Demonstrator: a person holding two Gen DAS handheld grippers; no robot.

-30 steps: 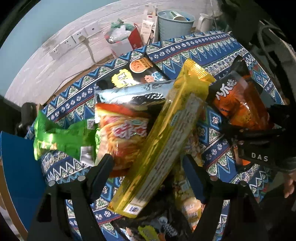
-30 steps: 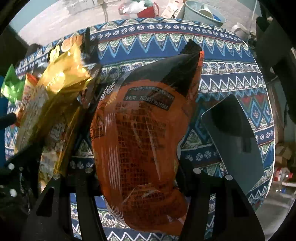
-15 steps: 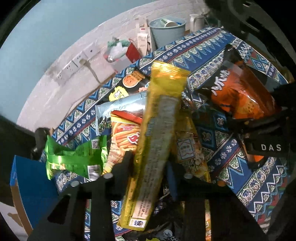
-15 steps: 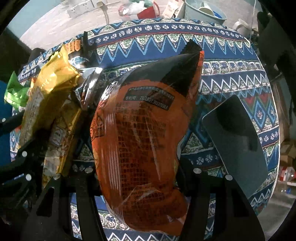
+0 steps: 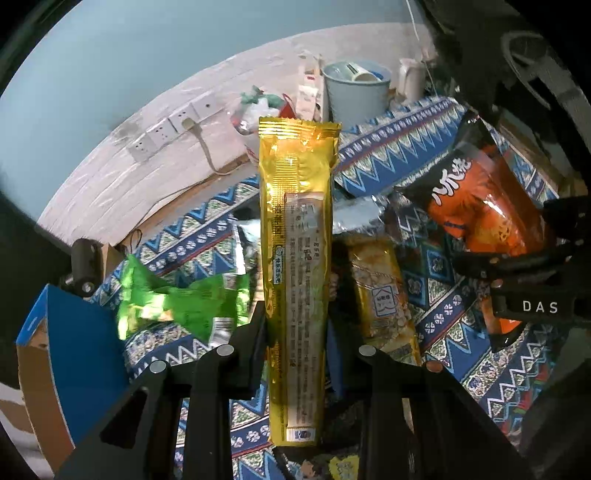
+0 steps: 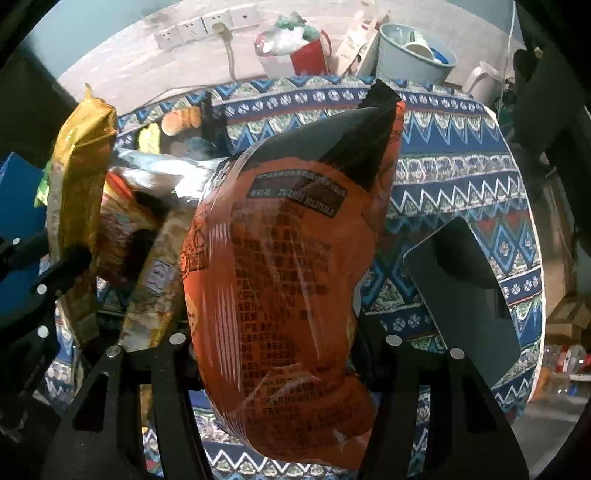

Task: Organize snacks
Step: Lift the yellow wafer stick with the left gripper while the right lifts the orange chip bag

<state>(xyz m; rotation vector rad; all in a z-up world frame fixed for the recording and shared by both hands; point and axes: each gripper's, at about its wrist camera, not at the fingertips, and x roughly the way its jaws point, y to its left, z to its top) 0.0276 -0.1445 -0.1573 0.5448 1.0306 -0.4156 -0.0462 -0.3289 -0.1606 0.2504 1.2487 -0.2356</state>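
Observation:
My left gripper (image 5: pixel 295 328) is shut on a long yellow snack packet (image 5: pixel 295 236) and holds it upright above the table; the packet also shows in the right wrist view (image 6: pixel 77 206). My right gripper (image 6: pixel 273 332) is shut on an orange and black chip bag (image 6: pixel 288 258), lifted over the patterned tablecloth (image 6: pixel 443 177); the bag also shows at the right of the left wrist view (image 5: pixel 476 206). A green packet (image 5: pixel 177 302), a yellow cracker packet (image 5: pixel 380 295) and a silver packet (image 5: pixel 354 218) lie on the cloth below.
A blue cardboard box (image 5: pixel 62 350) stands at the left edge. A dark tablet (image 6: pixel 469 291) lies on the cloth at the right. A pale blue bucket (image 6: pixel 413 55), a red and white bag (image 6: pixel 295 55) and a power strip (image 6: pixel 199 26) are behind the table.
My left gripper closed on the yellow packet and lifted it upright off the pile. My right gripper kept its hold on the orange bag and stayed nearly still.

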